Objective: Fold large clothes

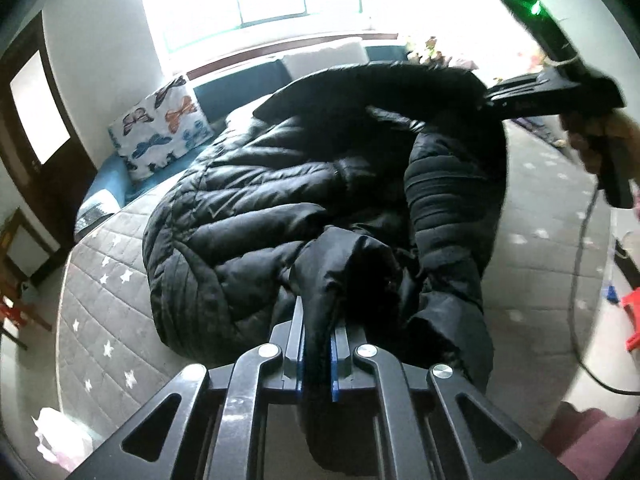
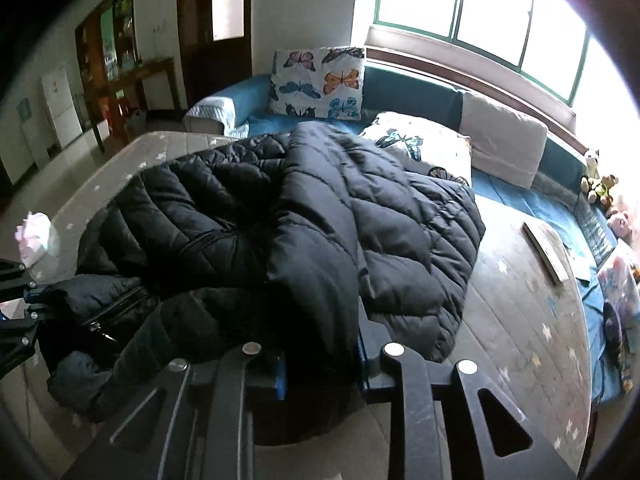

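Black quilted puffer jacket (image 1: 280,200) is bunched in a heap on the grey star-print mat (image 1: 100,300), roughly mid-mat, far end reaching toward the blue sofa (image 2: 256,92) side. Shell is glossy, stitched in diamond and chevron channels, heavily creased; no flat panel anywhere. In the right wrist view one panel is folded over the rest, running from the far edge down toward the camera, with an open zipper (image 2: 120,304) and its pull showing at the lower left of the pile. A ribbed sleeve (image 1: 440,208) with horizontal quilting runs down the right side in the left wrist view. Left gripper (image 1: 318,344) is clamped on a fold of jacket fabric, cloth pinched between the blue-edged pads (image 1: 334,364), fingers nearly together. Right gripper (image 2: 322,364) also has jacket fabric between its fingers, wider gap, thick bundle of cloth filling it and draping over the near fingers; from the left wrist view it sits at the far right of the jacket, raised edge of the fabric at its tip, the person's hand (image 1: 600,140) on the handle. Butterfly-print cushion (image 2: 318,80) stands on the sofa against the back, a second one (image 2: 420,144) lies flat just behind the jacket. White crumpled bag (image 2: 36,236) is at the mat's left edge. A book (image 2: 546,256) lies near the mat's right edge, well apart from the jacket.
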Available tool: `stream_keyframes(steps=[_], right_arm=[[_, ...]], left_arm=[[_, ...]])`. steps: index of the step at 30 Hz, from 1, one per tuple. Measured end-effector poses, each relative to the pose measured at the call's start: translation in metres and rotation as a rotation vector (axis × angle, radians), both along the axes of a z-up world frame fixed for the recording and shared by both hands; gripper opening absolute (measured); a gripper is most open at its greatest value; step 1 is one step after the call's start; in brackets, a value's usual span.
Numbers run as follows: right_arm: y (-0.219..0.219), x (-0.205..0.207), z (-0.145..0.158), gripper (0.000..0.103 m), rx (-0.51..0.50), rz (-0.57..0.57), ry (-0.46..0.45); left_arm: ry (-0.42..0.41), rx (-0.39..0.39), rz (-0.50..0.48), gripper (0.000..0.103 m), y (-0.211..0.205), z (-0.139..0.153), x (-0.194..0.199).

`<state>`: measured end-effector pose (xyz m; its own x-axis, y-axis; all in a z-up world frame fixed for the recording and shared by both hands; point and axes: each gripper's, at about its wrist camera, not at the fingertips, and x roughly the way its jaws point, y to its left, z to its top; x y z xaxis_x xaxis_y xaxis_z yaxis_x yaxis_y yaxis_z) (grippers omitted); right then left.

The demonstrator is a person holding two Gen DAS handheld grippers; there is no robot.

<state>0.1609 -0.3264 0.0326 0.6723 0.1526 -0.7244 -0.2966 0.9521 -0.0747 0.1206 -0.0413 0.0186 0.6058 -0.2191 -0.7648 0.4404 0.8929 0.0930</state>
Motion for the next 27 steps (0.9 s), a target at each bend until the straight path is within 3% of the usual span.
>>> stream_keyframes(steps=[7,12,16,20,22,23,24,25,27], right_arm=[[-0.032,-0.055,0.005,0.027,0.036,0.015,0.015],[-0.048,-0.079,-0.028,0.028,-0.012,-0.026,0.120],[-0.060,-0.084,-0.045,0.033,-0.072,-0.079,0.188],[-0.056,-0.084,-0.024,0.042,-0.072,-0.072,0.185],[-0.053,-0.093,-0.016,0.053,-0.095,-0.049,0.139],[-0.047,-0.093,-0.011,0.064,-0.106,-0.037,0.118],[-0.042,-0.090,-0.008,0.069,-0.114,-0.024,0.095],[-0.033,-0.083,-0.004,0.069,-0.125,-0.011,0.072],[-0.013,-0.063,-0.002,0.069,-0.150,0.023,0.056]], left_arm=[[0.038,-0.076,-0.110,0.008,-0.022,0.021,-0.079],[0.135,-0.098,-0.242,0.008,-0.062,-0.001,-0.122],[0.154,-0.030,-0.282,0.008,-0.085,-0.020,-0.133],[0.203,-0.069,-0.256,0.013,-0.068,-0.009,-0.114],[0.217,-0.087,-0.251,0.019,-0.058,0.002,-0.105],[0.225,-0.102,-0.248,0.022,-0.052,0.008,-0.101],[0.224,-0.110,-0.241,0.030,-0.046,0.013,-0.099],[0.214,-0.108,-0.231,0.046,-0.041,0.019,-0.095],[0.164,-0.105,-0.192,0.064,-0.030,0.034,-0.088]])
